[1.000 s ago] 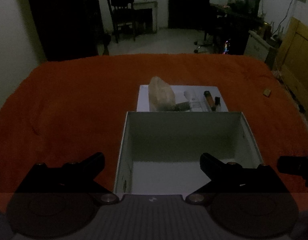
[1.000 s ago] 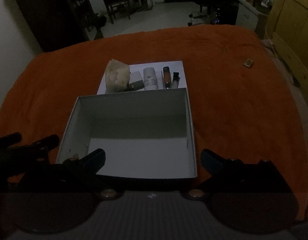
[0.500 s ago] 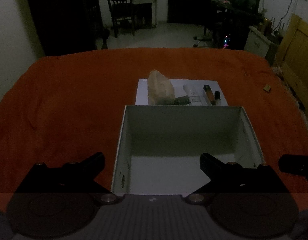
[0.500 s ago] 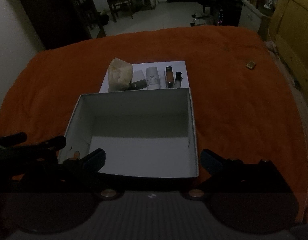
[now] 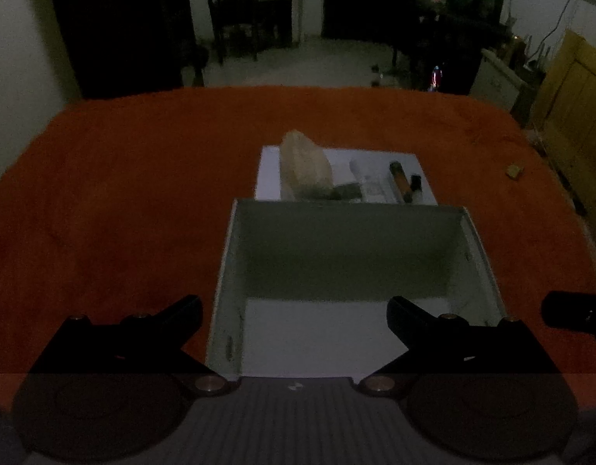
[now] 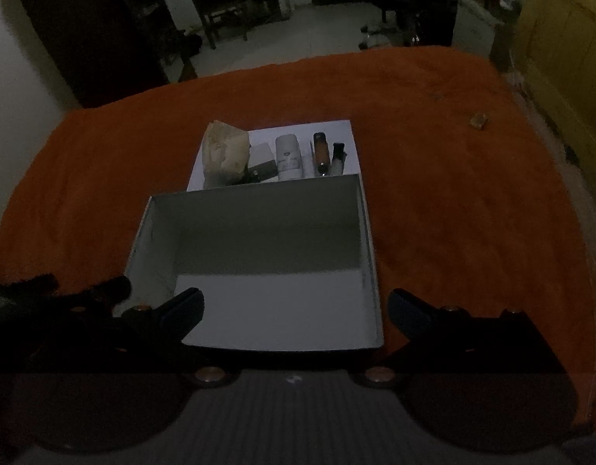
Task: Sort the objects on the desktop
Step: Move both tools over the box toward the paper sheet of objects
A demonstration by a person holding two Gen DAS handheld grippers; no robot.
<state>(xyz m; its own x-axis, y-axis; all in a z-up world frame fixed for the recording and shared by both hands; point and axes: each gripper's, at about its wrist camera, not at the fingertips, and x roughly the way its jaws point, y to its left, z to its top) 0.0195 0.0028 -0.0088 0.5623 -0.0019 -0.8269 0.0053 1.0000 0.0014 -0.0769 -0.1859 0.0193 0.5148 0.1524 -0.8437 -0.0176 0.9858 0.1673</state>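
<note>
Both claws hang spread wide with nothing between their fingers: the left claw [image 5: 294,314] and the right claw [image 6: 296,306] each sit over the near end of an open white box [image 6: 369,255], which rests on the orange-covered counter [image 5: 123,193]. The box interior looks bare, though dim light leaves its far wall in shadow. Just beyond the box's far wall, ahead of both claws, a white sheet [image 6: 336,126] carries the things to sort: a crumpled pale packet [image 6: 224,151] at the left, a small grey block [image 6: 261,157], a white tube [image 6: 288,157], a brown cylinder [image 6: 320,147] and a small dark-capped item [image 6: 338,155] at the right. The box wall cuts off their near ends, and labels are too dark to read. Far right of the claws, well apart, lies a small yellowish object [image 6: 478,120]. In the right wrist view the left claw's fingers show as dark shapes at the lower left.
</note>
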